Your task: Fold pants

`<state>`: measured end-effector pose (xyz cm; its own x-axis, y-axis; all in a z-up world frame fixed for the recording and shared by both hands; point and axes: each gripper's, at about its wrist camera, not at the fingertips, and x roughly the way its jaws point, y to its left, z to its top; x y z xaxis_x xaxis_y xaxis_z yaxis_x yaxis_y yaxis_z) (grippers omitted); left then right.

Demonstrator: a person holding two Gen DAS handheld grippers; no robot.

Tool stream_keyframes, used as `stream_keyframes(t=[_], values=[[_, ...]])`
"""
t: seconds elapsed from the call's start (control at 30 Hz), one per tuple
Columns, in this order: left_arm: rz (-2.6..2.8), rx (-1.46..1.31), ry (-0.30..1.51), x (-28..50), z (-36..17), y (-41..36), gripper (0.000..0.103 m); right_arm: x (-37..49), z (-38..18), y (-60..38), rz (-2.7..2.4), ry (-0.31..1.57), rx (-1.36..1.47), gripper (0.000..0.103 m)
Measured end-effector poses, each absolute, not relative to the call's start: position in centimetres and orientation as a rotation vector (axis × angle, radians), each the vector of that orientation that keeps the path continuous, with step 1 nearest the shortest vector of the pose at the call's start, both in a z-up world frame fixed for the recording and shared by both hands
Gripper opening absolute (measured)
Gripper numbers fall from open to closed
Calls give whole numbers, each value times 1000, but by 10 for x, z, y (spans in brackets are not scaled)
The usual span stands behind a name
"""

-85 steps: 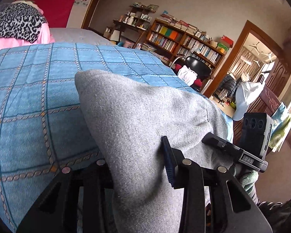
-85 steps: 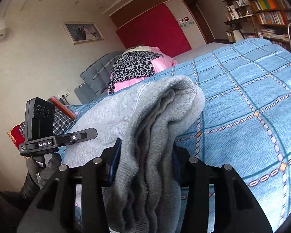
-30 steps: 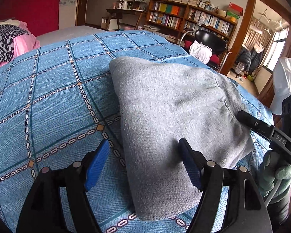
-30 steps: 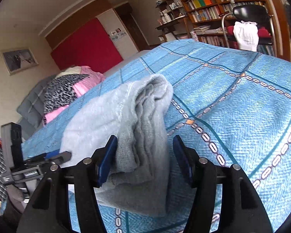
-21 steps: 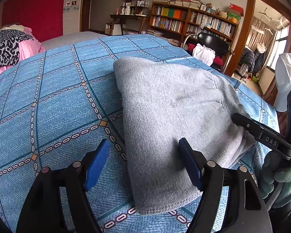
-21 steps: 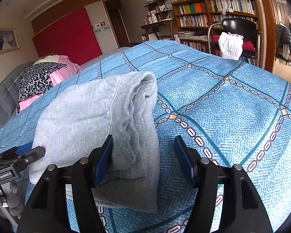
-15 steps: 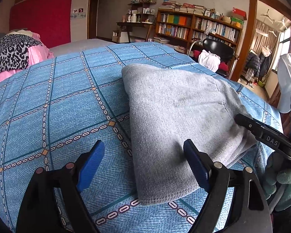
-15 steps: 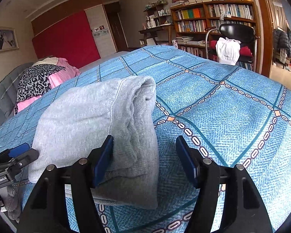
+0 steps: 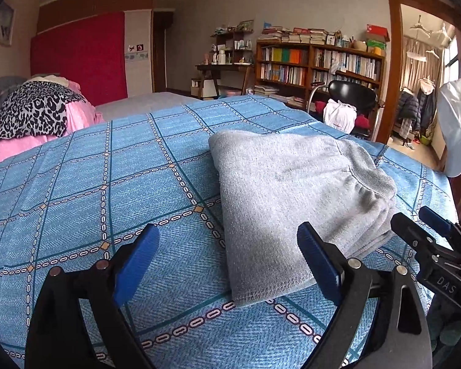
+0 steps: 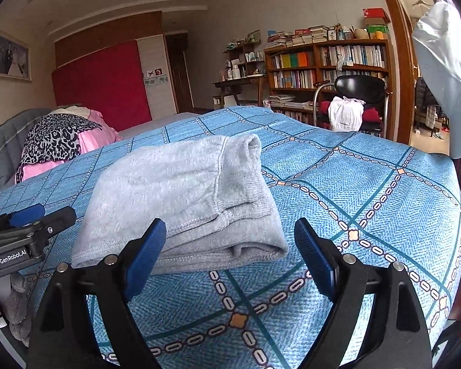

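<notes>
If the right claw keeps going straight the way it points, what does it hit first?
Probably the near edge of the folded pants, which lie on the blue bedspread just ahead of the open right claw.

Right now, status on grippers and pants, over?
Left gripper and right gripper: jaws have just been opening, nothing between them. Gray pants folded, lying on blue bedspread. Nothing in the way.

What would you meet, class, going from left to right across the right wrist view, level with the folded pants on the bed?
Left gripper → grey pants → bare blue bedspread → white cap hanging at the right edge.
</notes>
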<state>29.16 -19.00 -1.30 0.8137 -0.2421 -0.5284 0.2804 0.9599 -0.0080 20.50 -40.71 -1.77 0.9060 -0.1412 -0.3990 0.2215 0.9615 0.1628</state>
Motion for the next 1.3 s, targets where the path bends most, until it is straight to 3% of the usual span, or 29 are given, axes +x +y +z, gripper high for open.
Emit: stream_keyframes(t=[0.5,1.3], values=[[-267,114,528,282,-12,-193,92,202,-24,-378,-224,382,86,98],[-247,132,528,280,-14,-195,92,208,-33,-369,-242,386,11,98]])
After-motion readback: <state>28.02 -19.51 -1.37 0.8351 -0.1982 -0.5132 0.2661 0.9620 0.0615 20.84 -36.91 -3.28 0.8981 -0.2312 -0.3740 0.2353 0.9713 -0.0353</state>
